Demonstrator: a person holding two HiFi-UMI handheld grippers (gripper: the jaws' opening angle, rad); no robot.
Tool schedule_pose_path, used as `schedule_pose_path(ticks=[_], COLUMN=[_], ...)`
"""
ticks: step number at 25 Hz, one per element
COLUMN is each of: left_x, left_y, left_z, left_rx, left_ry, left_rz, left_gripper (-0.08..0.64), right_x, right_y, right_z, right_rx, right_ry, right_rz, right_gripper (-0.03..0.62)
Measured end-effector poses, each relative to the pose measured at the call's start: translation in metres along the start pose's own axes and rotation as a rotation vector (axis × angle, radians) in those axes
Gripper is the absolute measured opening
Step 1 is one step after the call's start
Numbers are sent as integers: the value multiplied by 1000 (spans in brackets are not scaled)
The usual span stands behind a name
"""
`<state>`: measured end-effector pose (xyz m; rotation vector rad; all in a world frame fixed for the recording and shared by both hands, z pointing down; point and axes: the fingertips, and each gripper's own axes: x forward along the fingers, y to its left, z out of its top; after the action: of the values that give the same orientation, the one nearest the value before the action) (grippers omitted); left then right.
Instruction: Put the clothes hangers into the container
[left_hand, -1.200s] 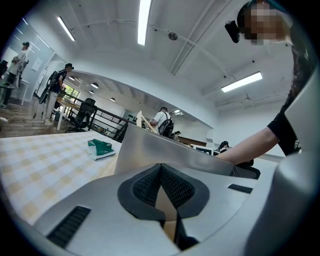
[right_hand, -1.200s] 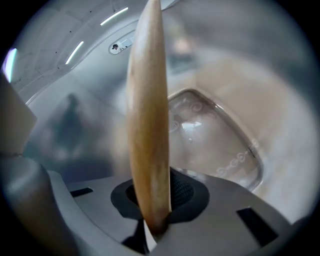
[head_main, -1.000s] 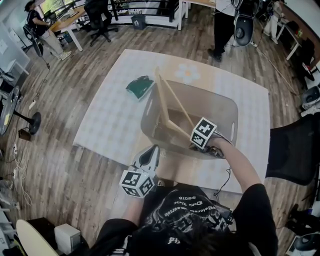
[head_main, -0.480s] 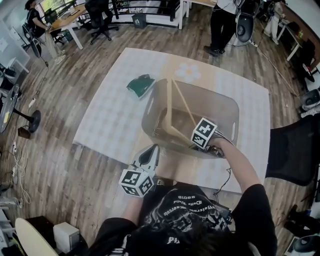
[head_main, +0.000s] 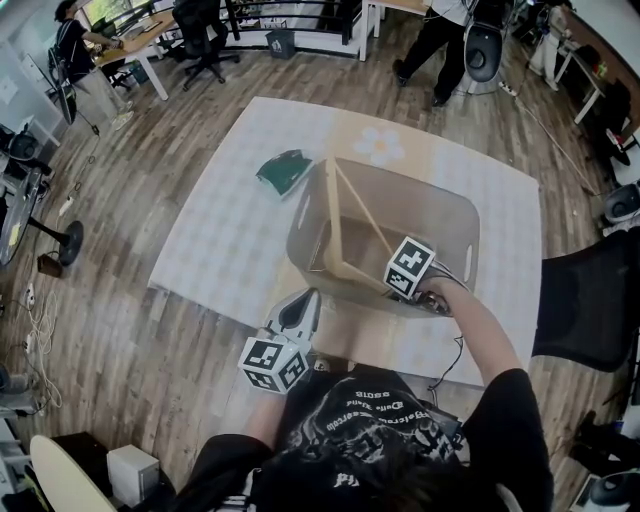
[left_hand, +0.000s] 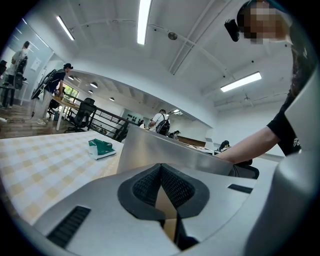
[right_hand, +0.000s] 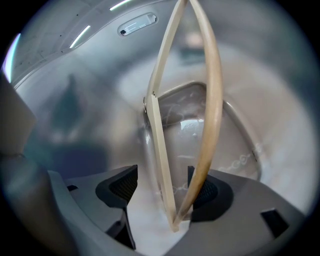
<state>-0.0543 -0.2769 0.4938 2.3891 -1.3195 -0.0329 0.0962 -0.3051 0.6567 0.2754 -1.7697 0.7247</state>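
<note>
The right claw (right_hand: 162, 189) points steeply down inside the container (head_main: 462, 212). Its jaws have just been opening and now stand apart. The lower corner of a wooden hanger (right_hand: 212, 85) sits between them, its curved arm leaning on the right-hand pad and the other pad well clear, so nothing is pinched. From that corner the hanger rises on edge, up and away from the claw toward the container's far wall.

The hanger looks stiff and light, a thin frame of smooth wood that will not bend in a grip but could pivot or slide if held only at a corner. Being long, it will likely swing about any hold near one end. A grip across the straight bottom bar, close to its middle, should steady it best. Standing on edge, it may tip flat once nothing props it.

The left claw (left_hand: 161, 184) is closed on nothing and held level just outside the container's near wall.
</note>
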Motion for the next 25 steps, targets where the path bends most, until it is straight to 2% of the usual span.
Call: schedule_pose_path(ticks=[4,8,13,20,25], left_x=[-2,-5,-7,-4,-2], left_y=[3,2,1,-5,-15], left_z=[-2,-1,2,4,7], left_rx=[-1,1,7,25,44], left_ry=[-1,-2,-7,-5,-8], left_rz=[3,5,-1,-20,-41], left_gripper=[20,20,20,20,20], right_x=[-3,-23,-59,-119,-177], right_y=[-12,-25,-31,-25,-1], right_z=[8,24,51,75,88], right_rx=[6,36,56,-7,-35], right_ry=[-39,-151,-327,-506,-715], right_rz=[-55,-109,-156,-225,-231], right_gripper=[363,391,390,387,371])
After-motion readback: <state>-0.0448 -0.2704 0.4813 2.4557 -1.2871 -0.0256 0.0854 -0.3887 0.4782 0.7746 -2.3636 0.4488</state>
